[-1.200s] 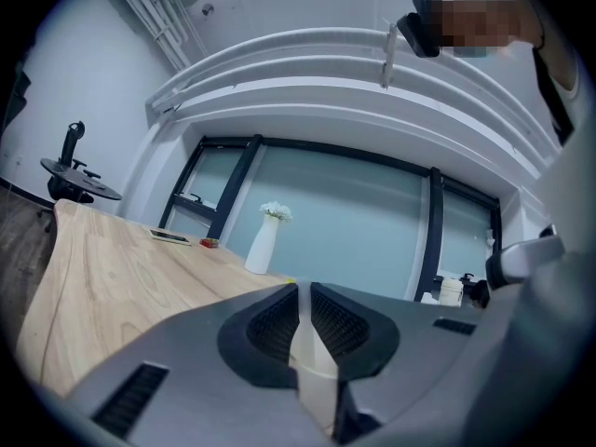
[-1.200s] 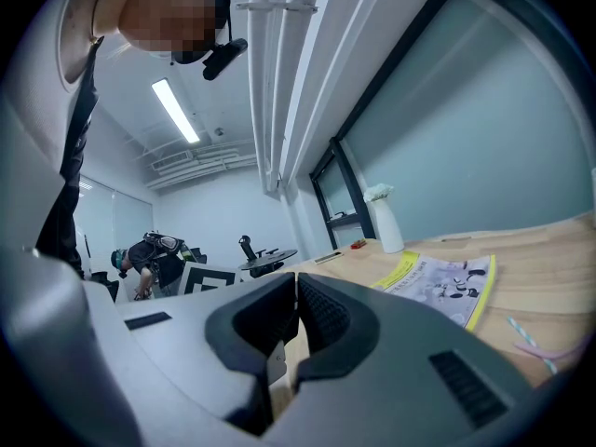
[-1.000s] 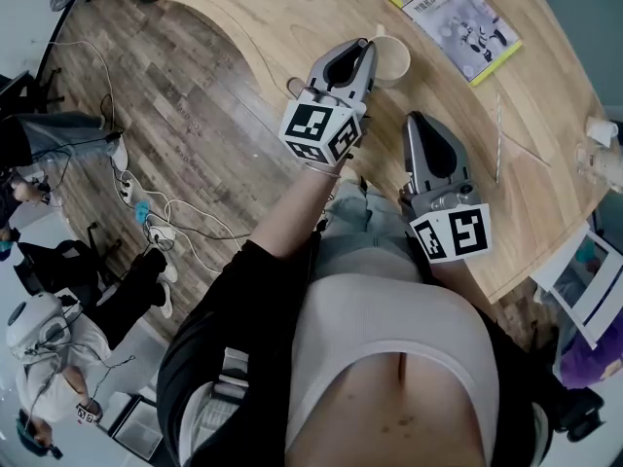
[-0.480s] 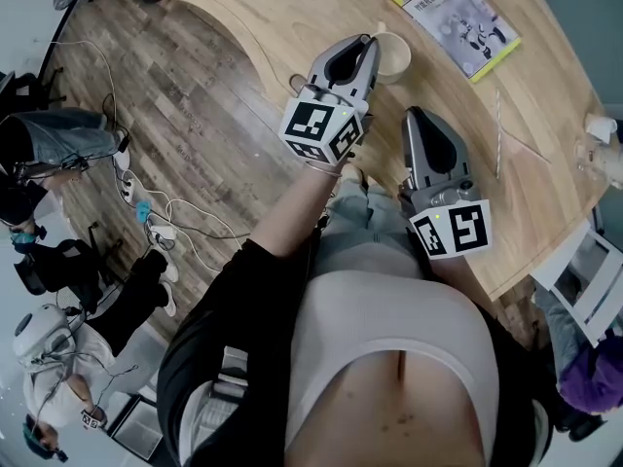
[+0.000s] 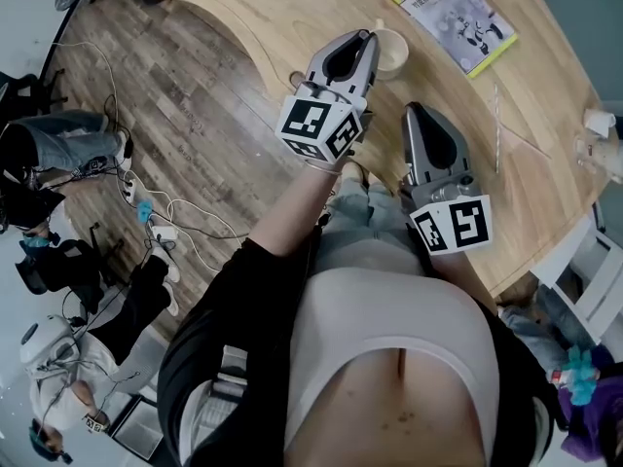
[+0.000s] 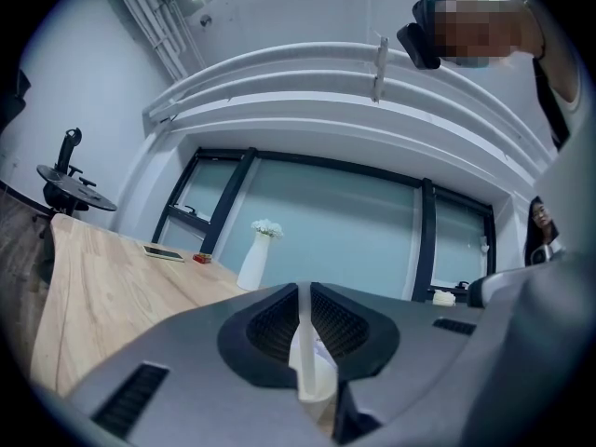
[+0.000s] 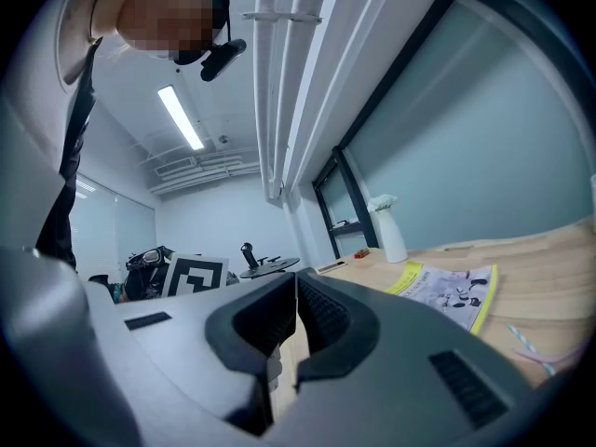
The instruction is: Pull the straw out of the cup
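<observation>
While the left gripper (image 5: 368,39) sits level at the rim of the small pale paper cup (image 5: 394,56) on the light wooden table (image 5: 292,17), its jaws are clamped on the thin white drinking straw (image 6: 301,315). The left gripper view shows the straw running straight up between the two ribbed pads, pinched with no slack on either side.

Below the pads the straw leads down into a wider pale shape, which I read as the cup's rim. The lower end looks to be still inside the cup, though the exact depth is not visible. From the head view the gripper body covers most of the straw.

The right gripper (image 5: 419,112) hangs over the near table edge, well apart from the cup. Its jaws are together with nothing between them, only bare wood showing past them, and it is not bracing the cup.

Progress judgement: the grasp is done but the extraction is not finished. What is left is to lift the straw straight up until its bottom end clears the rim. The cup is light and unheld, so it could tip or ride up with the straw.

Another thin straw (image 5: 496,134) lies flat on the table to the right, near a yellow-edged printed booklet (image 5: 456,17).
</observation>
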`<state>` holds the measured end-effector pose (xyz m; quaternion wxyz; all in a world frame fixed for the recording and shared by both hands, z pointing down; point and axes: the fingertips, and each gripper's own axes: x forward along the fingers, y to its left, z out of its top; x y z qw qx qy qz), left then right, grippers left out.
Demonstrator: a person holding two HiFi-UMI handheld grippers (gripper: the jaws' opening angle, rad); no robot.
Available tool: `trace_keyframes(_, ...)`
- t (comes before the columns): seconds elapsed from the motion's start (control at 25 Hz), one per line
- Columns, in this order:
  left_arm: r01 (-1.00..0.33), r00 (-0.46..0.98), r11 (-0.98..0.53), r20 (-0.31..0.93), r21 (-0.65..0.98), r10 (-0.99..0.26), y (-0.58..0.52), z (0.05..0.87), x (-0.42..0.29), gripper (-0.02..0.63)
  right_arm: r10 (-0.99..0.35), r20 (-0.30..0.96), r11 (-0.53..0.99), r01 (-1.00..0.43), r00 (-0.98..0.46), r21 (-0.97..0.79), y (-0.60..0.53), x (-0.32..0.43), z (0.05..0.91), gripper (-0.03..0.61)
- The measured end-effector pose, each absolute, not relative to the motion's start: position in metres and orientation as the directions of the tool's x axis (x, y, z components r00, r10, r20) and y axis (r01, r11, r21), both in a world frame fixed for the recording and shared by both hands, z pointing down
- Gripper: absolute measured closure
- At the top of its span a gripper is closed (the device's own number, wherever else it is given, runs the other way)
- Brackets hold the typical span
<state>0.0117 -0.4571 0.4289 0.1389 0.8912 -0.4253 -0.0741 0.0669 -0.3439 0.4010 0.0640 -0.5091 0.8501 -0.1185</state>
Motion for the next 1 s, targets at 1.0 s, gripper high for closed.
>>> trace_keyframes(1.0, -0.729, 0.633, -0.628, -0.08, 0.273, -0.77, -0.443, 0.387, 0.009, 0.571, -0.875, -0.045, 0.476, -0.842, -0.482, -0.254, -0.34, 0.065, 0.377, 0.548)
